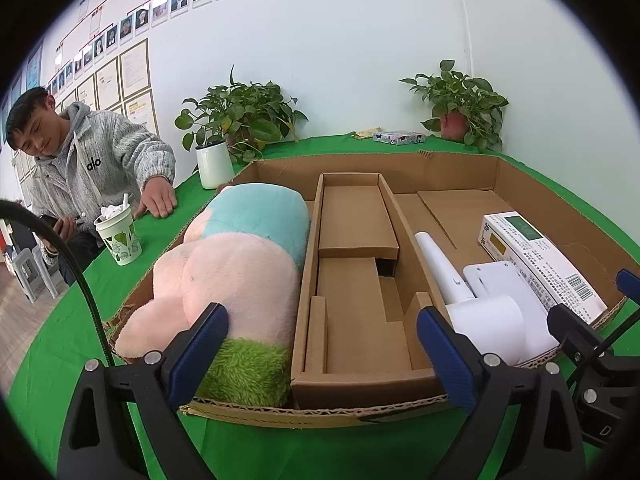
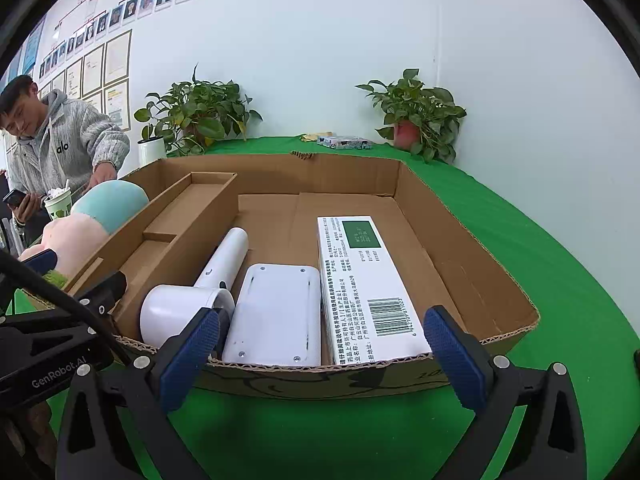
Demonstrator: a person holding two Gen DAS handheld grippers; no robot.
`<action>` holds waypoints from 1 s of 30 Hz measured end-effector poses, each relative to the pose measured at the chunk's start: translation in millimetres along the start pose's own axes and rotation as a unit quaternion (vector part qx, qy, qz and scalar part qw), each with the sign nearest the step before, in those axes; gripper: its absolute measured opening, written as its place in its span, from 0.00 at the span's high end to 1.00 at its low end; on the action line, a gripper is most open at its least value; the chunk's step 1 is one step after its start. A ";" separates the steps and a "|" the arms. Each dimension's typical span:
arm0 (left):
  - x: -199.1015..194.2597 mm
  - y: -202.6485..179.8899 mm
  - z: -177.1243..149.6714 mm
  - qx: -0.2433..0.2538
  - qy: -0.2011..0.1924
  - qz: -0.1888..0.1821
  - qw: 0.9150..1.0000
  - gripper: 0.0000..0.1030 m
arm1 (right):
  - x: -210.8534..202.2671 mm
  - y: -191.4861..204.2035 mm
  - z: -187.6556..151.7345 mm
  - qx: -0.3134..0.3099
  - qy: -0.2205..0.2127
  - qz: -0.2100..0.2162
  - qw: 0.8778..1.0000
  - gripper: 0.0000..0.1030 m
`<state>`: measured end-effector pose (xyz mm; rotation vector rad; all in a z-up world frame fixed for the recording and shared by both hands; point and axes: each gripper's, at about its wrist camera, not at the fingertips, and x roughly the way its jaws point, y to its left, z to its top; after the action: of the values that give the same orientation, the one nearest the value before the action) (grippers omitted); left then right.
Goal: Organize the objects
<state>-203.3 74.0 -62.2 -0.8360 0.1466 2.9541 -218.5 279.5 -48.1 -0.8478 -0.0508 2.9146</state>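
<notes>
A wide, shallow cardboard tray (image 1: pixel 452 159) lies on the green table. In its left part lies a pink, blue and green plush toy (image 1: pixel 240 264); a cardboard insert (image 1: pixel 352 320) fills the middle. On the right sit a white hair dryer (image 2: pixel 180 312), a flat white device (image 2: pixel 276 312) and a white medicine box (image 2: pixel 360 280). My left gripper (image 1: pixel 322 320) hangs open at the tray's near edge, over the plush's green end and the insert, with nothing between its fingers. Beside it, my right gripper (image 2: pixel 324 322) is open in front of the flat device and the box.
A person in a grey hoodie (image 1: pixel 100 160) sits at the left with one hand on the table and a phone in the other. A paper cup (image 1: pixel 120 236), a white mug (image 1: pixel 214 164), two potted plants (image 1: pixel 460 108) and a tissue pack (image 1: pixel 398 137) stand around the tray.
</notes>
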 end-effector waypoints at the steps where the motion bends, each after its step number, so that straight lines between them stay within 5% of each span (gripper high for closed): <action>1: 0.2 0.0 0.0 0.001 0.000 0.001 1.000 0.07 | -0.1 0.1 0.0 0.000 0.000 0.000 1.000 0.00; 30: 0.5 1.2 -0.5 0.001 0.001 0.001 1.000 0.04 | -0.7 1.6 -0.7 0.001 -0.001 -0.001 1.000 0.00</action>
<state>-203.6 72.8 -62.8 -0.8401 0.1503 2.9552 -217.7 277.8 -48.4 -0.8442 -0.0484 2.9123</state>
